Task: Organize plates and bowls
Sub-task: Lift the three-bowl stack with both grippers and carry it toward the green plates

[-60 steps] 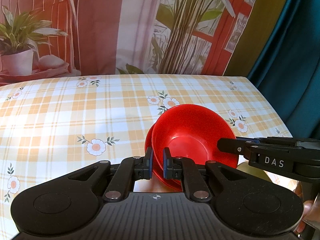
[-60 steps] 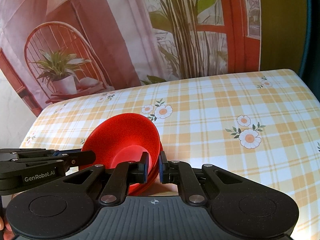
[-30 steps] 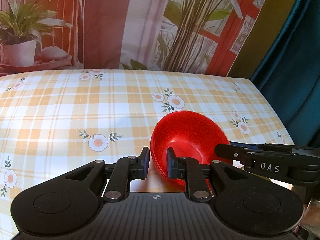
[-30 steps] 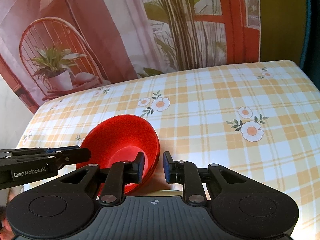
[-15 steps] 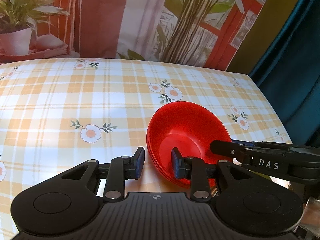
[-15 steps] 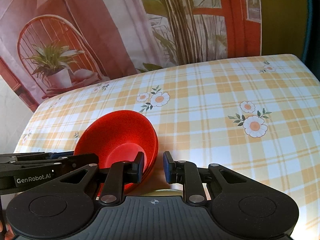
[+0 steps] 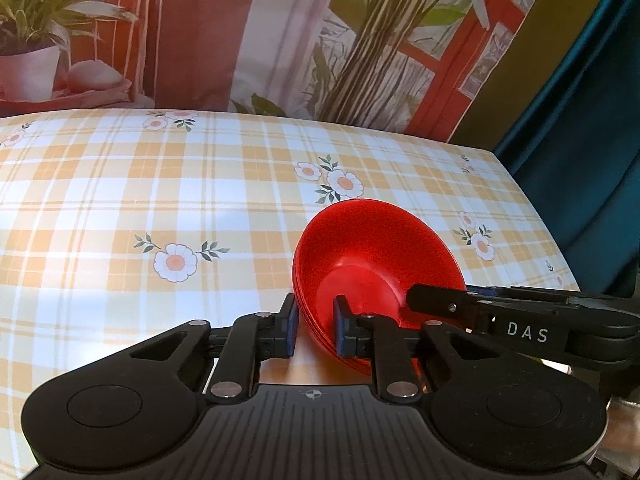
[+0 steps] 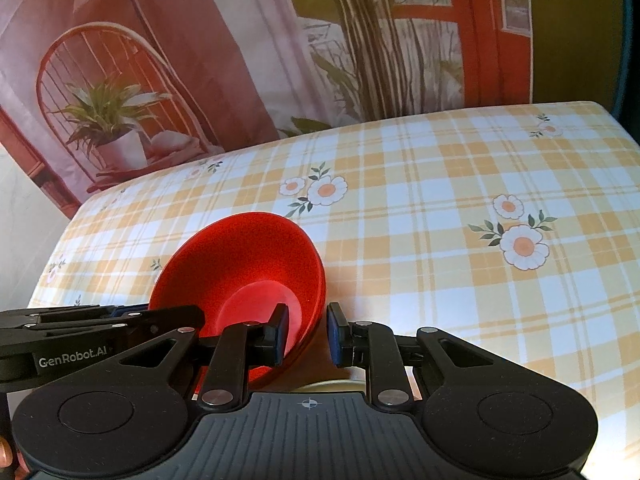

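A nested stack of red bowls (image 7: 372, 256) rests on the plaid tablecloth (image 7: 160, 200) near its front edge; it also shows in the right wrist view (image 8: 244, 264). My left gripper (image 7: 315, 325) is open, its fingers straddling the stack's left rim without squeezing it. My right gripper (image 8: 303, 334) is open too, straddling the right rim. Each gripper shows from the side in the other's view, reaching in over the bowls.
The table (image 8: 480, 208) carries a yellow plaid cloth with daisies. A printed backdrop (image 7: 280, 40) hangs behind it and a dark teal curtain (image 7: 592, 160) is at the right. A pale round rim (image 8: 332, 385) peeks out under my right gripper.
Both grippers opened from their hold on the rims of the red bowls. The stack dropped from a tilted, raised pose to rest on the table.
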Tool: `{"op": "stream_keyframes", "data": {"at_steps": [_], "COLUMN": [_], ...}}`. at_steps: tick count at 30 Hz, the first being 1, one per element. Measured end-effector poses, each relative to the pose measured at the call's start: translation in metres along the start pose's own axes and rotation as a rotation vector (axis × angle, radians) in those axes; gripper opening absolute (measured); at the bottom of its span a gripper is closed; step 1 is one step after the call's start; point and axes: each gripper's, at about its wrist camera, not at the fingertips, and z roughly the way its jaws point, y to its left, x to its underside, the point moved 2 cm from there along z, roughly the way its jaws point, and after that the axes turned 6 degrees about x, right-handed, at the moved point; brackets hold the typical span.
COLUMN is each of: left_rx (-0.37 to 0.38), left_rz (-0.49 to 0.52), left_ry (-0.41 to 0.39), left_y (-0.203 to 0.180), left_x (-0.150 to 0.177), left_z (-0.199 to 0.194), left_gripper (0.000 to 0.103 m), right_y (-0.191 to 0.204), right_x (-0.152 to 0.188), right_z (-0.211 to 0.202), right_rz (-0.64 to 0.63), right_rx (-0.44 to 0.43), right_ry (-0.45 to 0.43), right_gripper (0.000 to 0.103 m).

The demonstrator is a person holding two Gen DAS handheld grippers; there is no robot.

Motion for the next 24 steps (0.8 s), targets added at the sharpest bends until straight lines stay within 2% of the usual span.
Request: {"op": "stream_keyframes", "data": {"at_steps": [13,24], "left_rx": [-0.004,-0.012], "left_rz": [0.005,0.011], "left_ry": [-0.006,-0.035], "left_y": [-0.001,-0.005], "left_x": [-0.001,-0.005], "left_z": [-0.002,-0.013], "left_gripper": [0.019,0.019], "right_y": [0.0,0.003], "right_x": [-0.002,-0.007], "right_z": [-0.001,-0.012], "right_rz": [-0.007,-0.003], "right_rx": [0.007,-0.004], "right_ry": [-0.012,-0.039], "right_gripper": [0.015,0.015]}}
